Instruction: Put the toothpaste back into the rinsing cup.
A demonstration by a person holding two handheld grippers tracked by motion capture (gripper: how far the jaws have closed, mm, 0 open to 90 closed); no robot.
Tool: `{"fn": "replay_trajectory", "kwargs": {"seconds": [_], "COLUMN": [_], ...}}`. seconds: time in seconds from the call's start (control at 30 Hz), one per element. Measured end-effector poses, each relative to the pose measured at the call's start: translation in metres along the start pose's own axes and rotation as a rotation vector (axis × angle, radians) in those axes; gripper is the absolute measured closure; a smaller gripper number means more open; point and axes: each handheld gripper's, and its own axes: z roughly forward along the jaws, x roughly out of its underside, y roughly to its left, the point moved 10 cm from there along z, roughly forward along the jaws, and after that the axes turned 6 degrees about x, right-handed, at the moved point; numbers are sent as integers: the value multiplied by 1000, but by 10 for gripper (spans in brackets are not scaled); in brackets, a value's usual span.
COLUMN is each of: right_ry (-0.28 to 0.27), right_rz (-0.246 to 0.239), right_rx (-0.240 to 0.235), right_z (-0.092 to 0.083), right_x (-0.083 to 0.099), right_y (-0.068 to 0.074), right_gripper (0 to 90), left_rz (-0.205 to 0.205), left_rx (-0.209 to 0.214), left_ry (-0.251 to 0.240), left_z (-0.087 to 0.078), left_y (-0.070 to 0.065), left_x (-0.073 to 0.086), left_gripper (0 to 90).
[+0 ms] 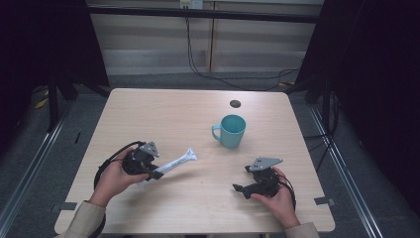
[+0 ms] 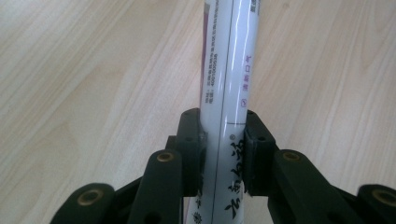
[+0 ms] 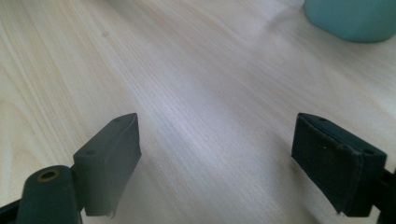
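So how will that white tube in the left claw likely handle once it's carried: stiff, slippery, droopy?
The tube probably holds its line: it juts straight out past the left claw without sagging. Its glossy skin shows a bright glare streak, so it may slip if the squeeze loosens. It looks light for its size, and being rounded it could roll on the table if dropped.

My left claw (image 2: 223, 154) covers a band of the white tube (image 2: 226, 65), whose far end runs off the top edge of the left gripper view and whose small print blurs there. In the right gripper view the teal mug (image 3: 355, 18) is cut off at the top and out of focus.
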Motion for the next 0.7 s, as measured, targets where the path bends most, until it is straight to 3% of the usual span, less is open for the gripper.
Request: {"fn": "replay_trajectory", "kwargs": {"seconds": [0.07,0.23,0.57,0.67,0.7], "right_ry": [-17,-66,-91,-95,-98], "right_rz": [5,34,18,17,17], "right_rx": [-2,-21,-24,-32,-31], "right_z": [-3,-9,-5,-4,-4], "right_x": [-5,-21,-44,-51,-53], "right_y": [1,4,10,12,13], "right_gripper": [150,156,167,167,168], "left_rz": [-16,-9,-3,-19,-6], "left_rx": [1,1,9,11,13], "left_ry": [-22,-47,-100,-131,-132], "left_z": [2,4,8,7,7], "left_y": [-1,-4,-11,-12,-12], "left_x": [-3,-10,-25,-30,-31], "left_gripper": [729,730,730,730,730]}}
